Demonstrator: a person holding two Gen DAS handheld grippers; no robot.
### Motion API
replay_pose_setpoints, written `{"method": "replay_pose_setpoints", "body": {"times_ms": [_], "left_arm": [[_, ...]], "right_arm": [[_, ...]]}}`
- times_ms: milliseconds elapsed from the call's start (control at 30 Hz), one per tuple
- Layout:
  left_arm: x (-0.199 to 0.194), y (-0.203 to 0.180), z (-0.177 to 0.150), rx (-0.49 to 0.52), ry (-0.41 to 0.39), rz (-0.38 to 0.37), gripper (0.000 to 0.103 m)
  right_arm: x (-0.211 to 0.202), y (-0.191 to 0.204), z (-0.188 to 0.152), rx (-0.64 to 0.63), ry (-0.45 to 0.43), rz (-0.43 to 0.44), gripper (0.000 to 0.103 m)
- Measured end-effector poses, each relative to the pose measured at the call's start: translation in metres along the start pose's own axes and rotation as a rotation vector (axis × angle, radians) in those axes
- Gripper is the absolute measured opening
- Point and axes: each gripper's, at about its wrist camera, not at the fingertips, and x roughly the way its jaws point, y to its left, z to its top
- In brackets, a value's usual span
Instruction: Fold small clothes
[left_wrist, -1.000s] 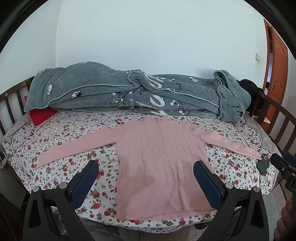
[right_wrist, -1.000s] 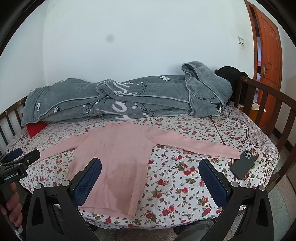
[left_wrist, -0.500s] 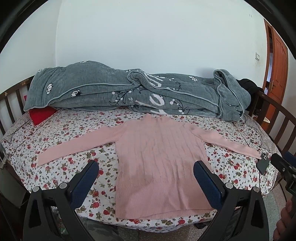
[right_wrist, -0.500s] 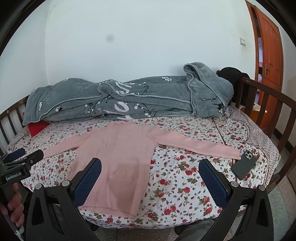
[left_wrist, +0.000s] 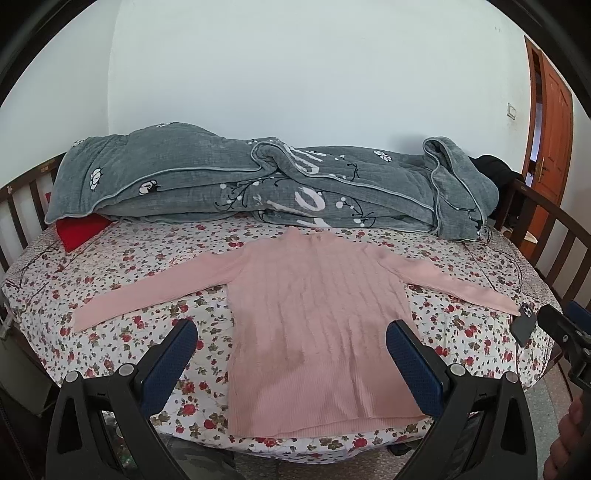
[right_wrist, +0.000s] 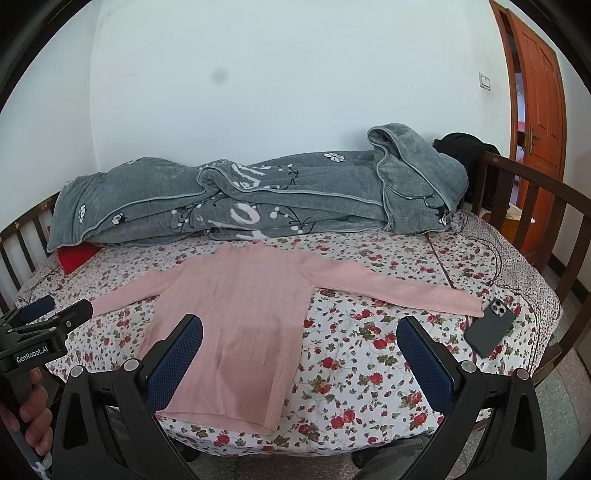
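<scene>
Your surroundings: bed, bedding, phone, door.

You have a floral bedsheet (right_wrist: 369, 354) filling the lower frame, a rumpled grey quilt (right_wrist: 258, 199) across the middle by the white wall (right_wrist: 277, 74), a red pillow (right_wrist: 75, 256) tucked under it at left, a dark phone (right_wrist: 489, 326) lying at right, dark clothing (right_wrist: 461, 147) on the wooden rail (right_wrist: 532, 184), and an orange door (right_wrist: 539, 96) upper right.

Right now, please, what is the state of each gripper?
Left gripper: open, holding nothing, above the pink sweater.
Right gripper: open, holding nothing.
</scene>
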Motion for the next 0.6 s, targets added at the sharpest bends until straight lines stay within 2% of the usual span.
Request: {"method": "replay_pose_setpoints", "body": {"times_ms": [600], "left_arm": [[-0.004, 0.001, 0.003, 0.011, -0.014, 0.004, 0.103]], "right_arm": [[-0.011, 0.004, 0.004, 0.008, -0.027, 0.012, 0.103]]}}
